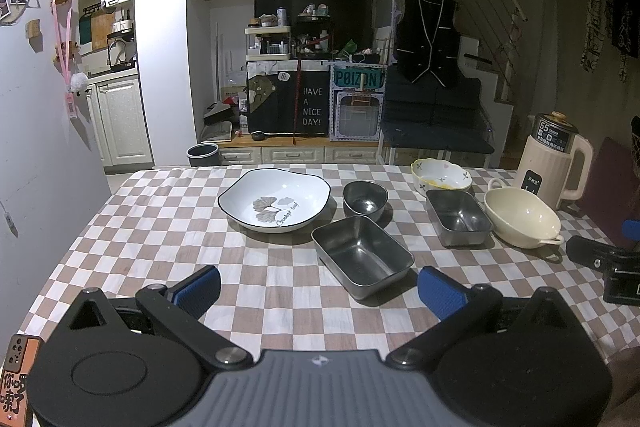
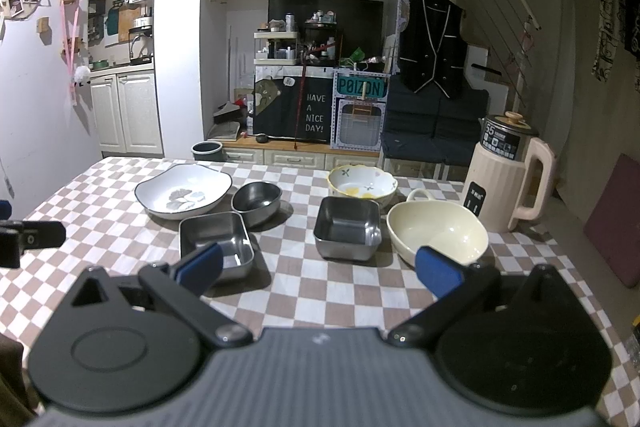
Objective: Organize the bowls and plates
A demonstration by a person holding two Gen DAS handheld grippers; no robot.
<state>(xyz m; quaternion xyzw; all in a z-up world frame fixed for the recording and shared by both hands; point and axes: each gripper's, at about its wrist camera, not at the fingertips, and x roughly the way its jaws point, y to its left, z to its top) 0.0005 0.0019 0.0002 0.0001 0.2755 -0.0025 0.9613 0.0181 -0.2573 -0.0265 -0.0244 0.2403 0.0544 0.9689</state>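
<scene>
On the checked tablecloth lie a white leaf-print plate (image 1: pixel 275 203) (image 2: pixel 183 191), a round steel bowl (image 1: pixel 365 199) (image 2: pixel 256 201), a near rectangular steel tray (image 1: pixel 362 255) (image 2: pixel 216 247), a second steel tray (image 1: pixel 458 217) (image 2: pixel 347 228), a cream handled bowl (image 1: pixel 522 217) (image 2: pixel 438 237) and a flowered bowl (image 1: pixel 442 177) (image 2: pixel 362 184). My left gripper (image 1: pixel 319 289) is open, hovering in front of the near tray, holding nothing. My right gripper (image 2: pixel 319 273) is open too, its blue pads (image 2: pixel 438 273) spread before the second tray and the cream bowl.
A cream electric kettle (image 1: pixel 554 163) (image 2: pixel 508 175) stands at the table's right back corner. The right gripper's body (image 1: pixel 604 263) shows at the right edge of the left view. The left gripper's body (image 2: pixel 24 237) sits at the left edge of the right view. A wall runs along the table's left side.
</scene>
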